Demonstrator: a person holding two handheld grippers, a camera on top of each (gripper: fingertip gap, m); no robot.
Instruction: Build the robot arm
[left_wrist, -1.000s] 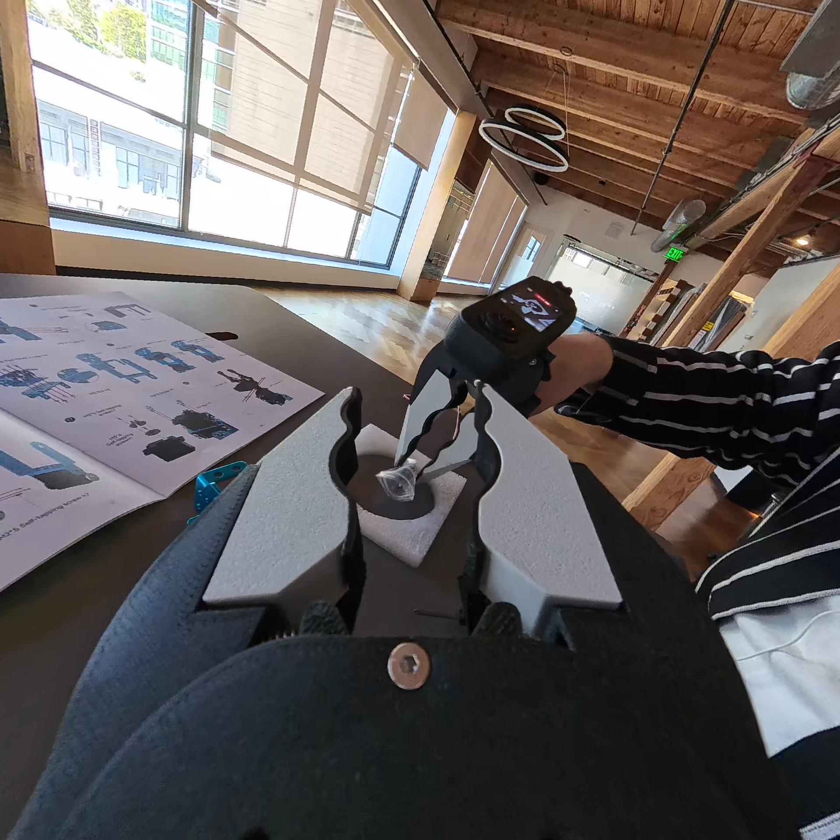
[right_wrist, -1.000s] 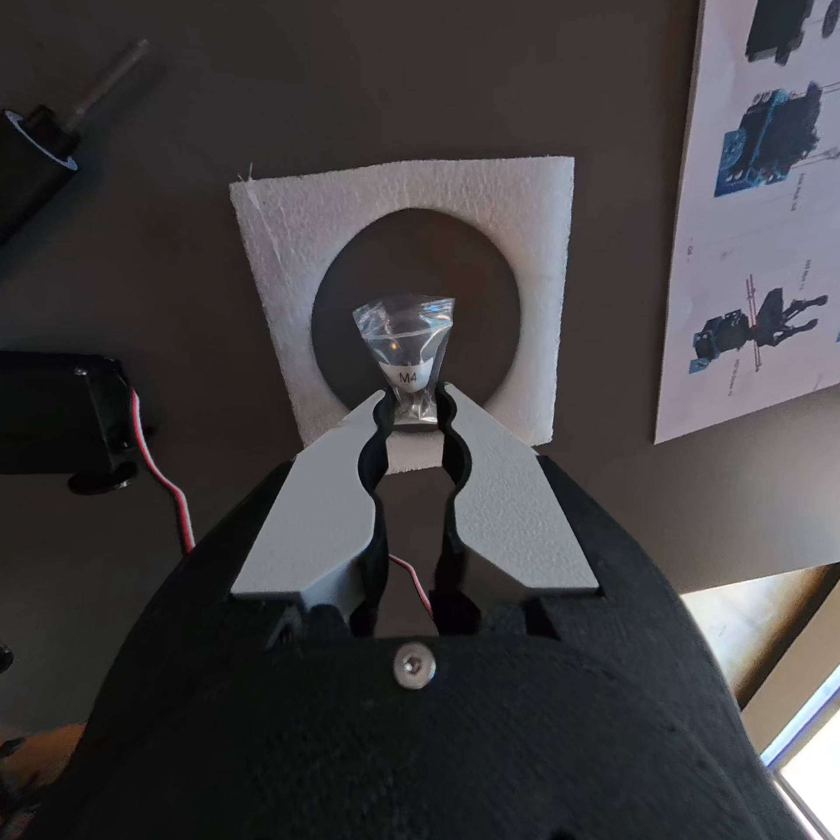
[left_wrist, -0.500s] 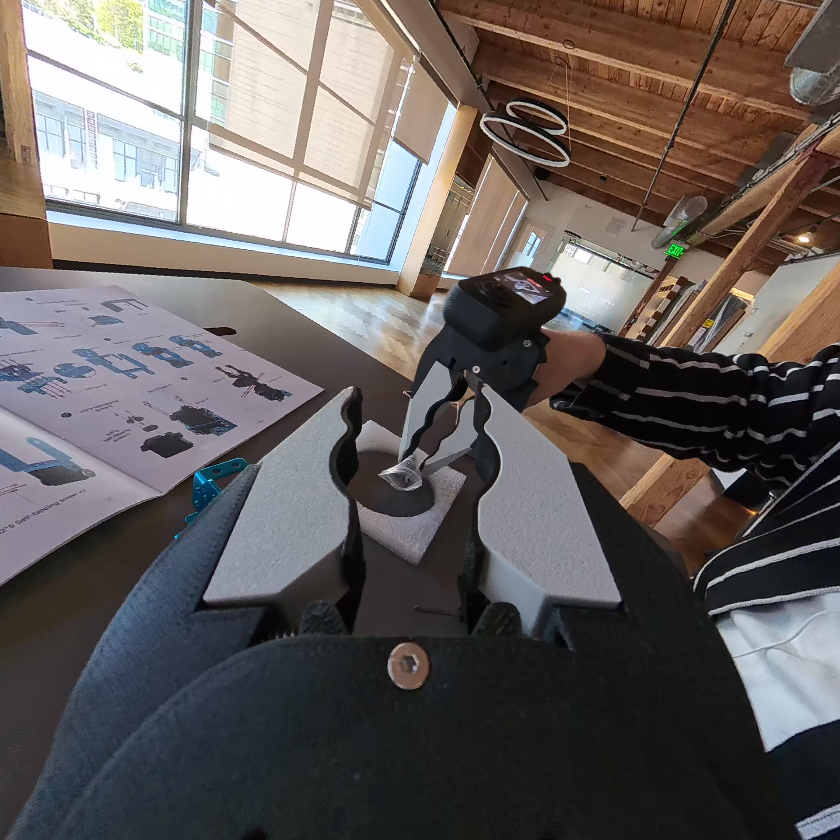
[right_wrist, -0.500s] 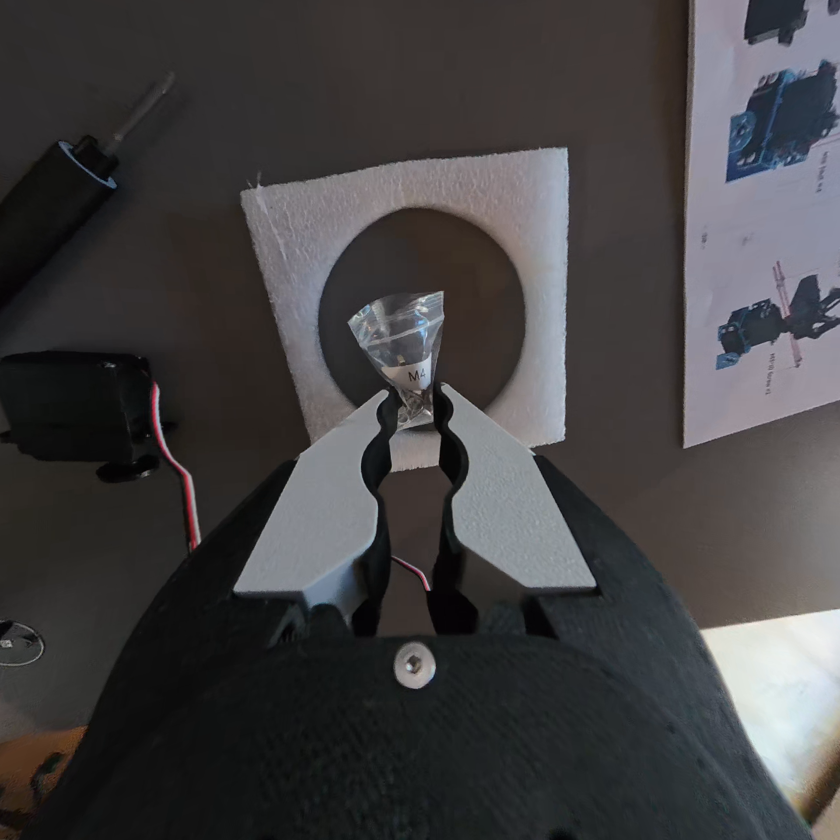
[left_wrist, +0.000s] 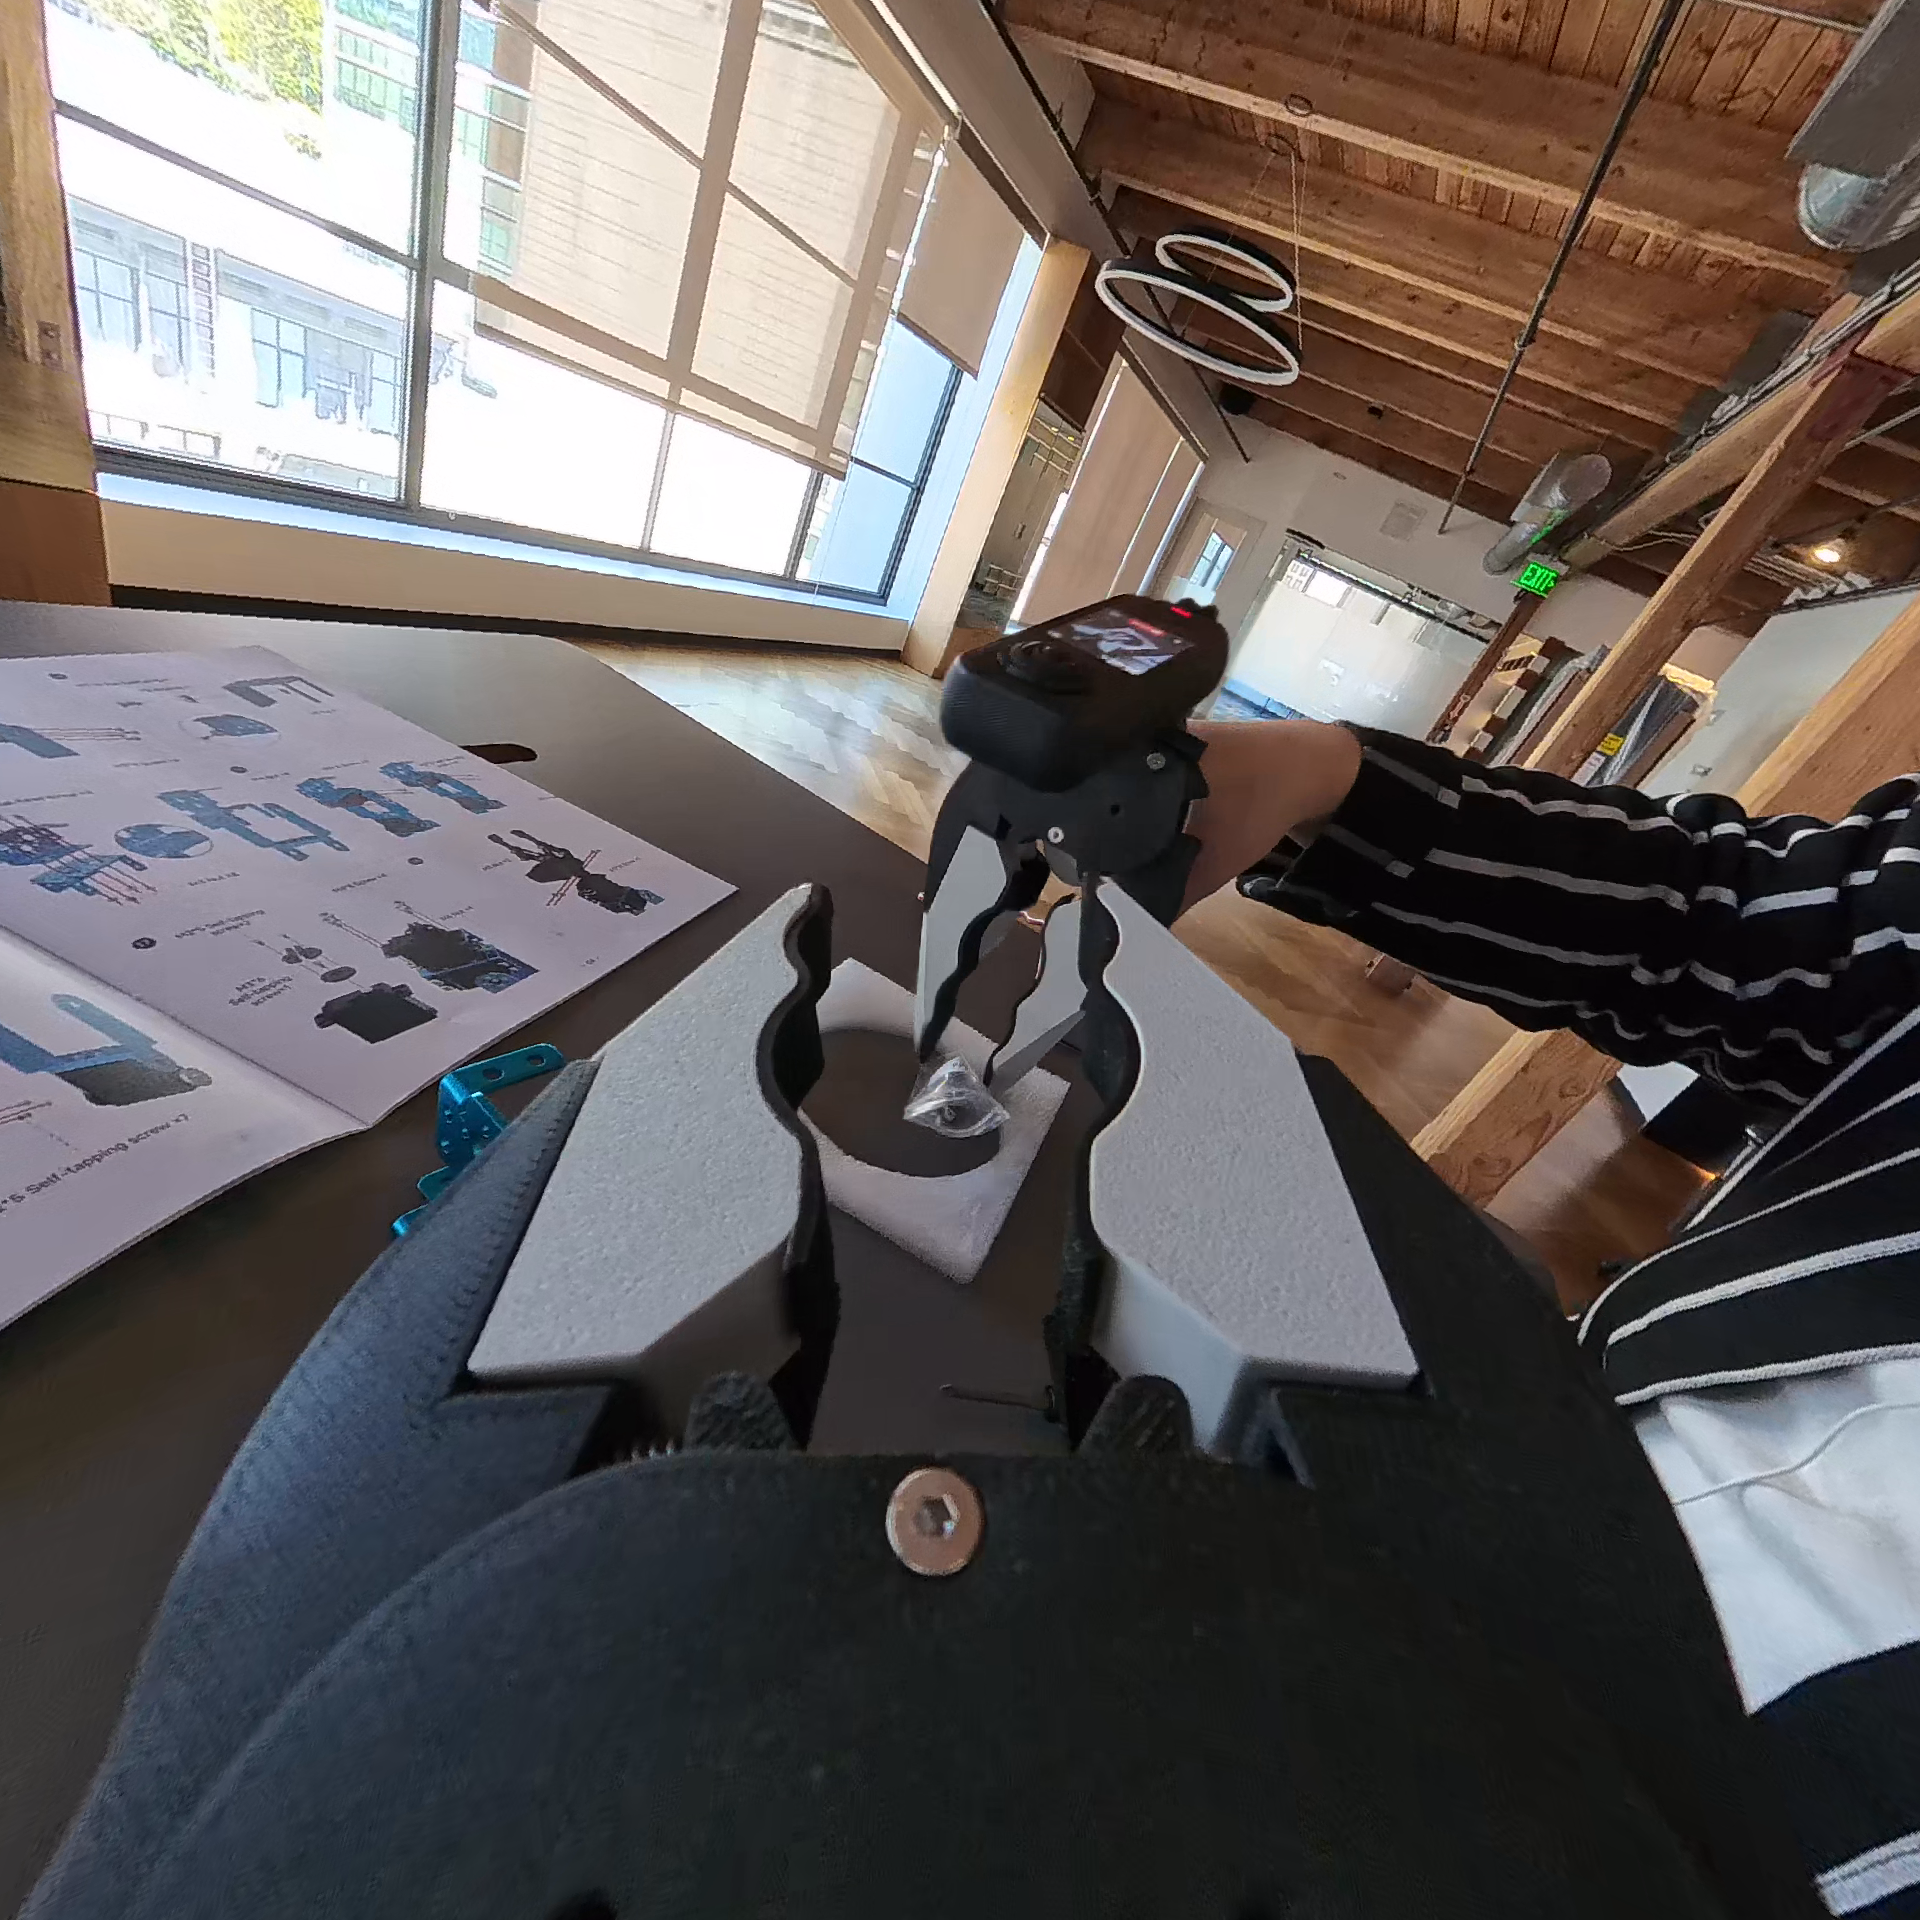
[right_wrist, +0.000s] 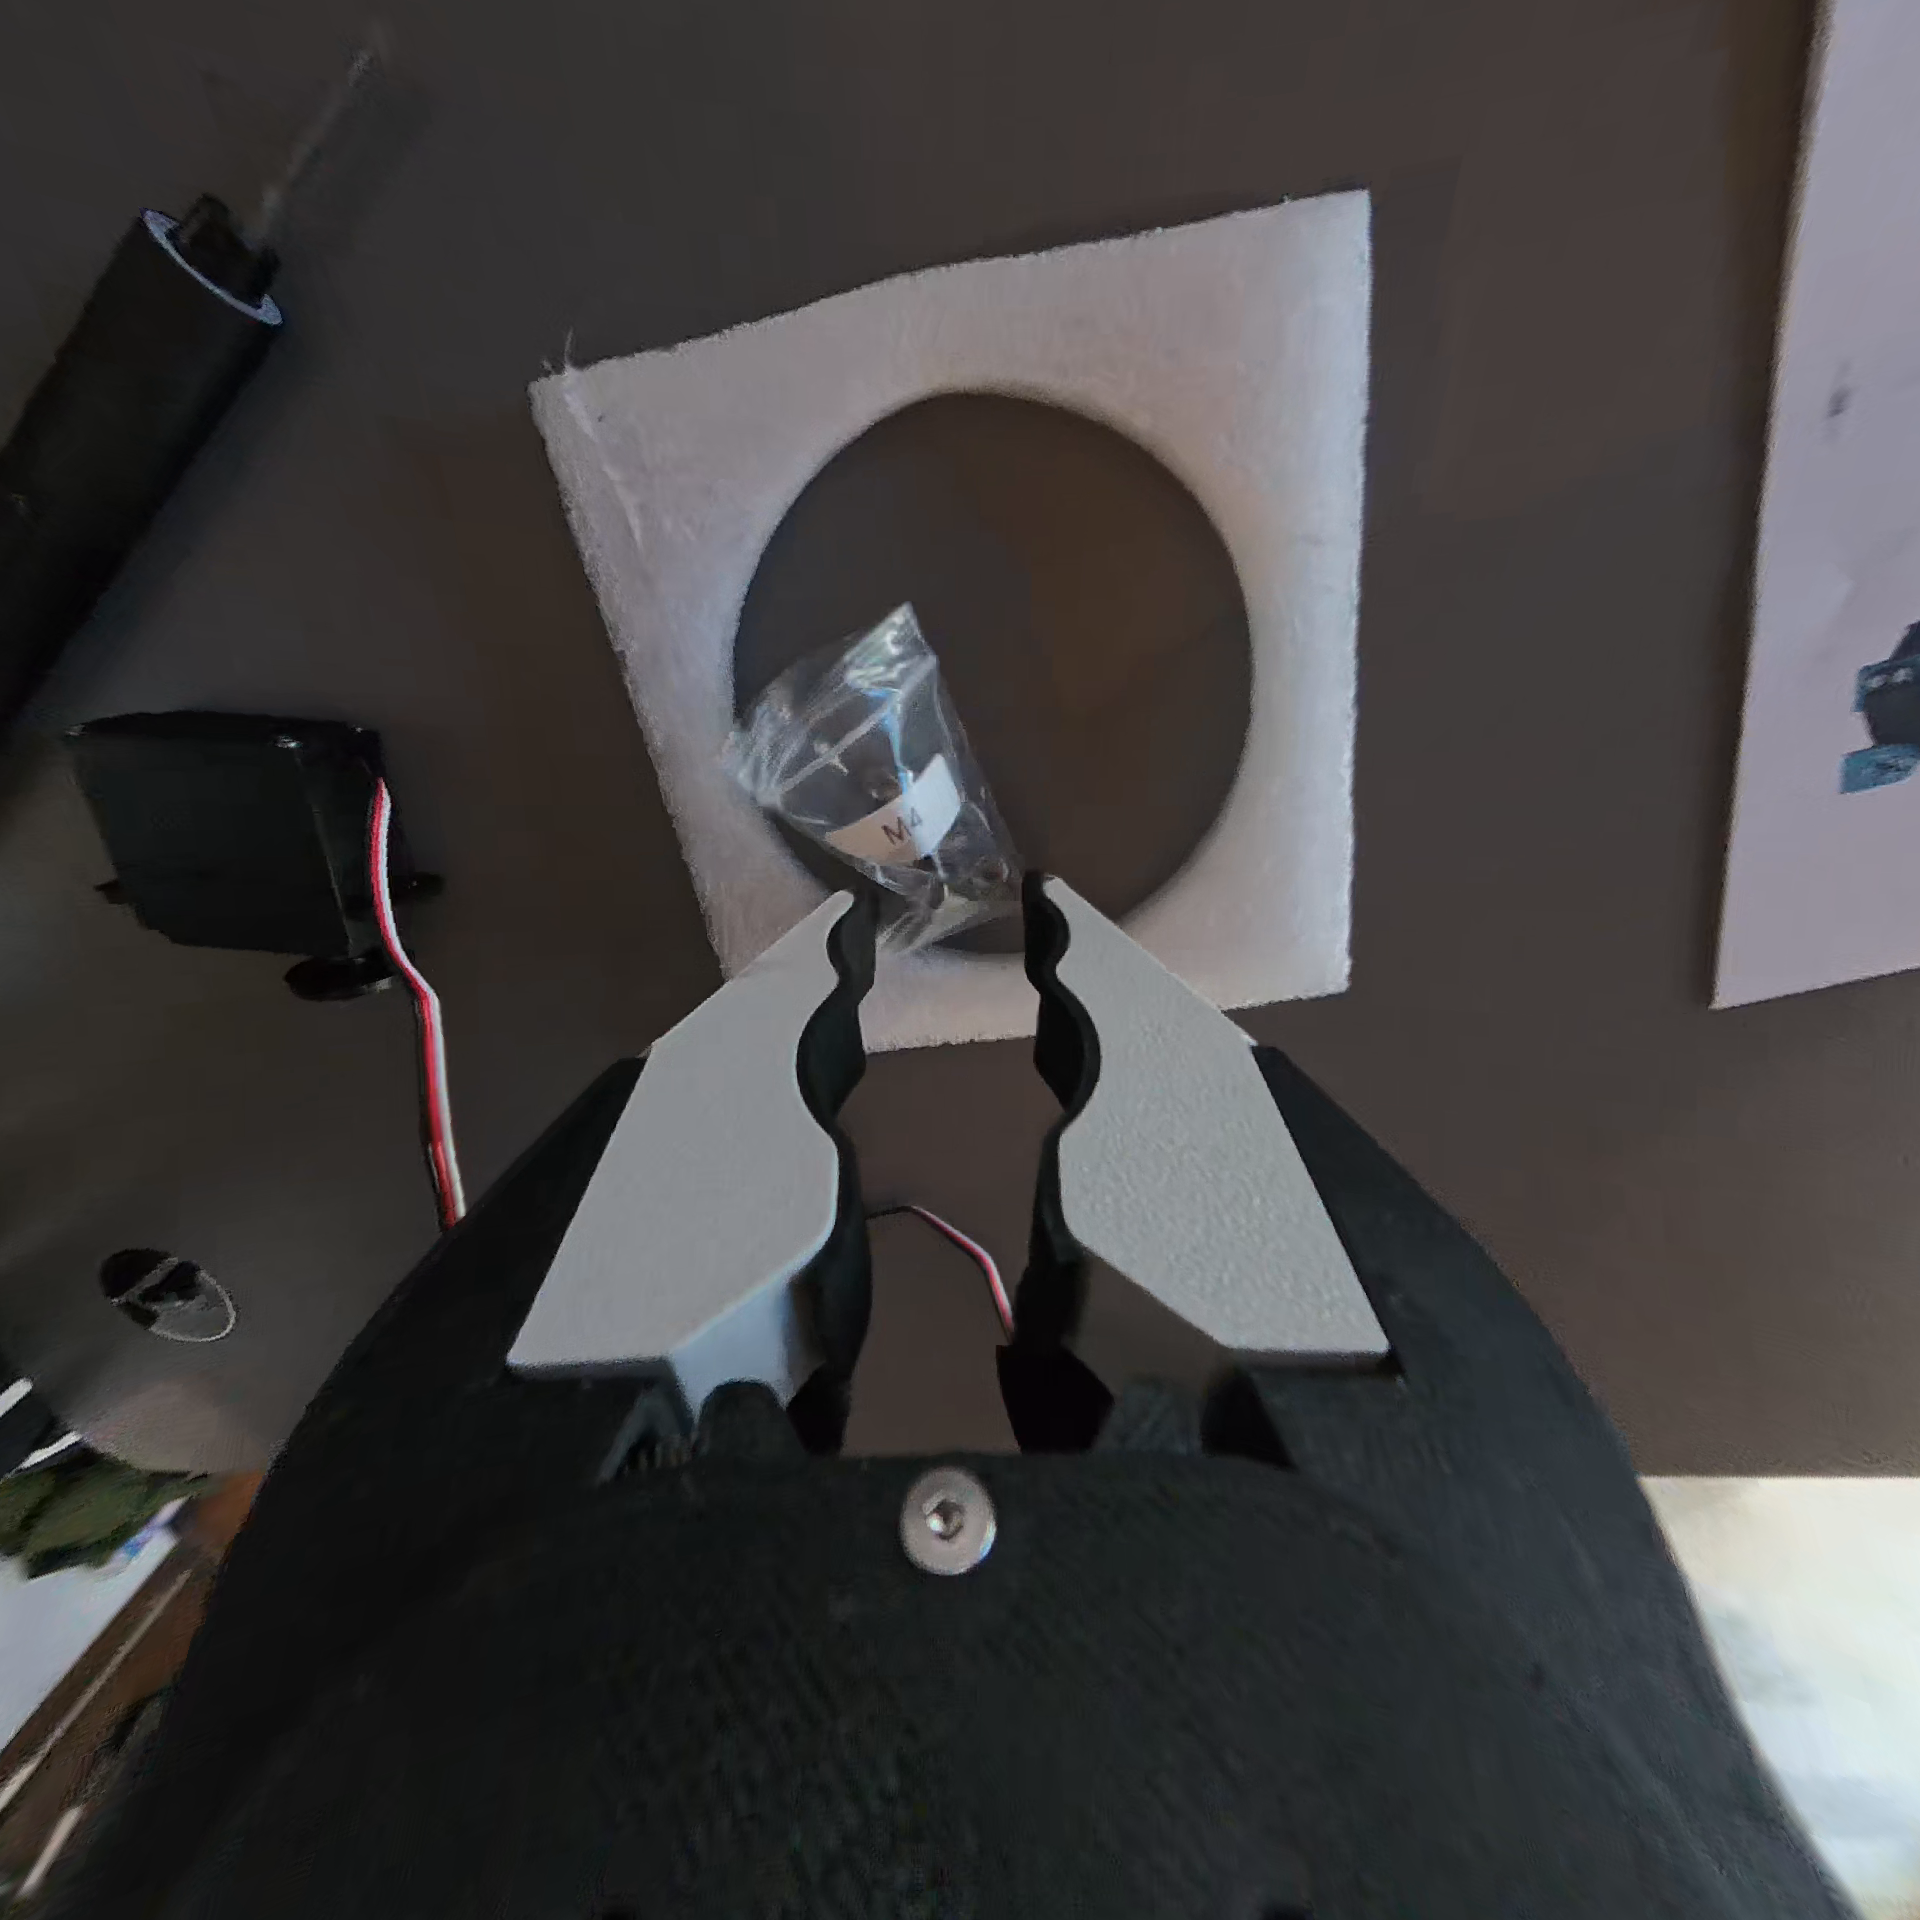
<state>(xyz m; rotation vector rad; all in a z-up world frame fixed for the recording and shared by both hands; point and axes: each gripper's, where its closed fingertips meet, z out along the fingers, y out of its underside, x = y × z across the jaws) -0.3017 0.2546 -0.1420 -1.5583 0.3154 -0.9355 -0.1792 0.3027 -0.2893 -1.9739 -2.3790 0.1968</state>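
A small clear plastic bag (right_wrist: 883, 790) of tiny dark hardware, with a white label, lies tilted in the round hole of a white foam square (right_wrist: 1299, 520) on the dark table. My right gripper (right_wrist: 948, 896) is open, pointing down over the hole. Its fingertips stand on either side of the bag's near end without gripping it. In the left wrist view the bag (left_wrist: 954, 1103) lies just under the right gripper (left_wrist: 961, 1060). My left gripper (left_wrist: 956, 914) is open and empty, low over the table, facing the foam square (left_wrist: 935, 1216).
An open instruction booklet (left_wrist: 260, 883) lies left of the foam and shows at the right of the right wrist view (right_wrist: 1849, 520). A blue metal bracket (left_wrist: 468, 1112), a black servo with a red-white wire (right_wrist: 218, 831) and a black screwdriver handle (right_wrist: 114, 353) lie nearby. A striped sleeve (left_wrist: 1610, 935) reaches in. About 20 centimetres separates my left fingertips from my right.
My right gripper was shut on the bag's neck and has opened. The bag has dropped and tipped over into the foam's hole. The left gripper has hardly moved.
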